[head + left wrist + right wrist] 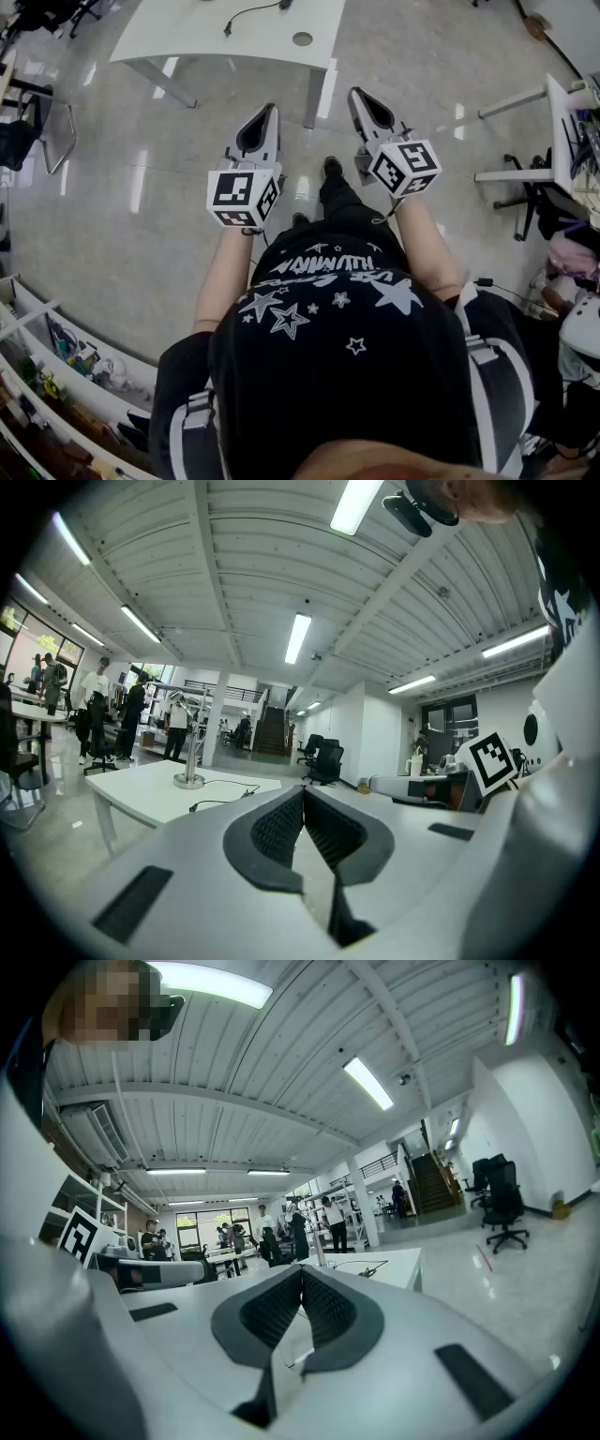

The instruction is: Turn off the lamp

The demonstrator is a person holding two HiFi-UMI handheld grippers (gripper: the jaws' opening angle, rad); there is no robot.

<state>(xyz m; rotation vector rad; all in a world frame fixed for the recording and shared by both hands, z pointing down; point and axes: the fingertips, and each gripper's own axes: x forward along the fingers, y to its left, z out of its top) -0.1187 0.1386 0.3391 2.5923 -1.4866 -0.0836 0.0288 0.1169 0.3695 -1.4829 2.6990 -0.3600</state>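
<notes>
**Near.** The left hand-held gripper (pixel 270 109) and the right hand-held gripper (pixel 357 94) are held out level at waist height, side by side. Each one's jaws are fully closed, tips meeting, with nothing between them. Judgement: this is a carrying posture. A closed tip suits pressing a switch, so neither needs to be opened for this task.

**Middle.** Bare polished floor (pixel 141 187) lies between the person's feet and the work area. No obstacle is observed on that stretch. Storage shelves (pixel 56 375) at the person's left and a second desk (pixel 553 112) at the right lie off the direct line.

**Far.** The white bench (pixel 206 37) stands ahead, well apart from both grippers. In the left gripper view the lamp (pixel 189 779), a slim post on a round base, stands on the bench top. A loose cable (pixel 225 797) lies just beside the lamp, on the nearer side. Whether the lamp is lit and where its switch sits cannot be determined at this range.

**Beyond.** Office chairs (pixel 323 759) and several standing people (pixel 94 714) are behind the bench, clear of the approach.

**Finding.** The approach has not been made. The cable is the only item likely to foul a reach.
</notes>
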